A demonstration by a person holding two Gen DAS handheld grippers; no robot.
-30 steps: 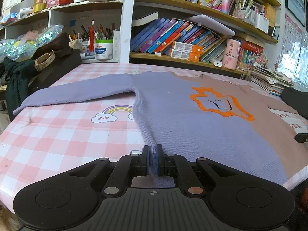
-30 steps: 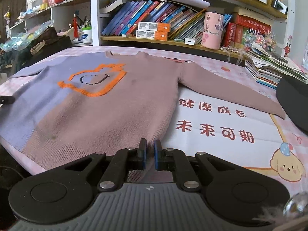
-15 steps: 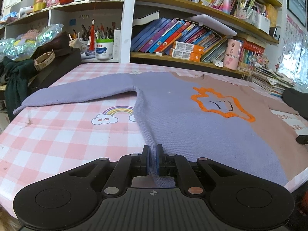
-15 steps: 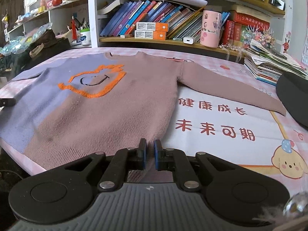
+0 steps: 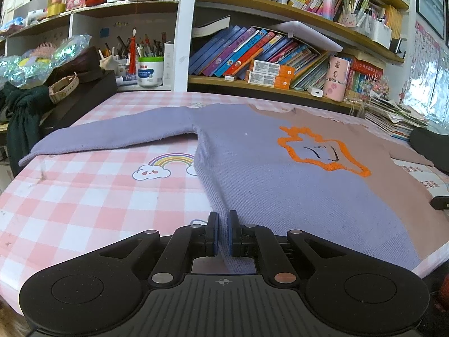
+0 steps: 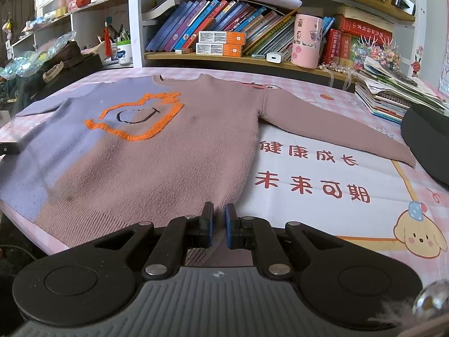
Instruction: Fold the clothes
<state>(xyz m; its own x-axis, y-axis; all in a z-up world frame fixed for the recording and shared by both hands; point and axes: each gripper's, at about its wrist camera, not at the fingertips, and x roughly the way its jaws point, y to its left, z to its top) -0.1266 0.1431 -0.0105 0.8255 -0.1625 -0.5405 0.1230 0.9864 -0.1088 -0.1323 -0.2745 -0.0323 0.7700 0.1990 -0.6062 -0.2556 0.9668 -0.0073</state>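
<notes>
The sweater [image 5: 280, 174] lies face up and flat on the checked surface [image 5: 84, 196], sleeves spread toward 10 and 2 o'clock, its hem at the near edge. The left gripper [image 5: 221, 233], at 6 o'clock in its view, has its jaws clamped on the lilac hem corner. The right gripper [image 6: 217, 229] has its jaws pinched on the brown hem corner [image 6: 202, 252]. The step in hand looks like the first fold: both bottom corners are gripped. Next, both hands should lift together and carry the hem toward the collar at 12 o'clock, keeping it taut. Against a second ago, nothing has shifted; both grips hold unchanged.
</notes>
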